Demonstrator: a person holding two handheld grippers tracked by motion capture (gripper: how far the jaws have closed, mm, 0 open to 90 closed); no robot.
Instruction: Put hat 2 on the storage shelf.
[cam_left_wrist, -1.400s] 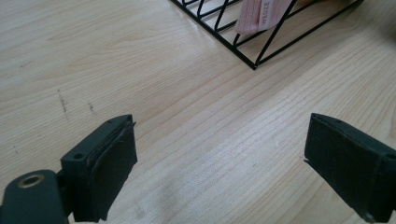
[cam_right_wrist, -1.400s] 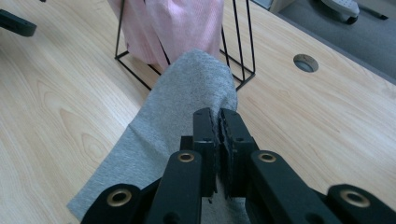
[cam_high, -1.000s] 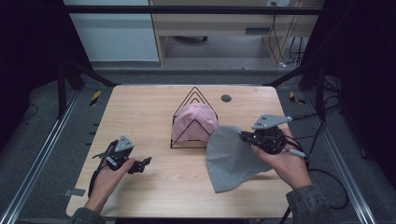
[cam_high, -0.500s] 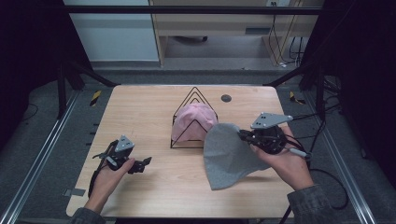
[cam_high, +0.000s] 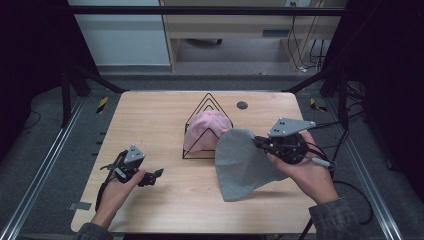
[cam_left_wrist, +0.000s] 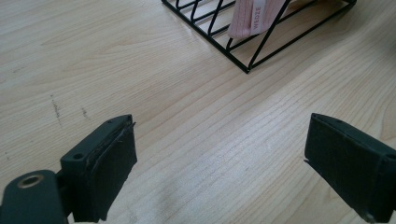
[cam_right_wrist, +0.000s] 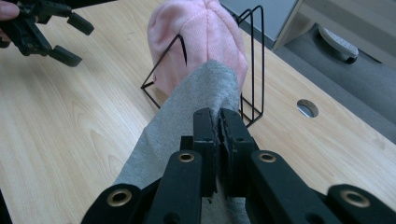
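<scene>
Looking down from the high view, the right hand-held gripper is clenched on the edge of a grey beanie, which hangs from the jaws with its lower end reaching the tabletop just beside a black wire rack. A pink beanie sits inside that rack, and the grey one overlaps the rack's right side. At the left of the tabletop, well apart from both beanies, the left hand-held gripper rests low in the person's left hand, its jaws spread with nothing between them. A small round hole shows in the tabletop behind the rack. From the left gripper view, the two black jaws stand wide apart over bare wood, released and holding nothing; a corner of the wire rack lies ahead, with a strip of the pink beanie and its label inside it. From the right gripper view, the jaws are pressed together on a fold of the grey beanie, whose cloth runs forward from the pads toward the rack; the pink beanie stands upright in the wire frame right behind it. The left hand-held gripper shows farther off at the upper left, jaws parted above the tabletop.
</scene>
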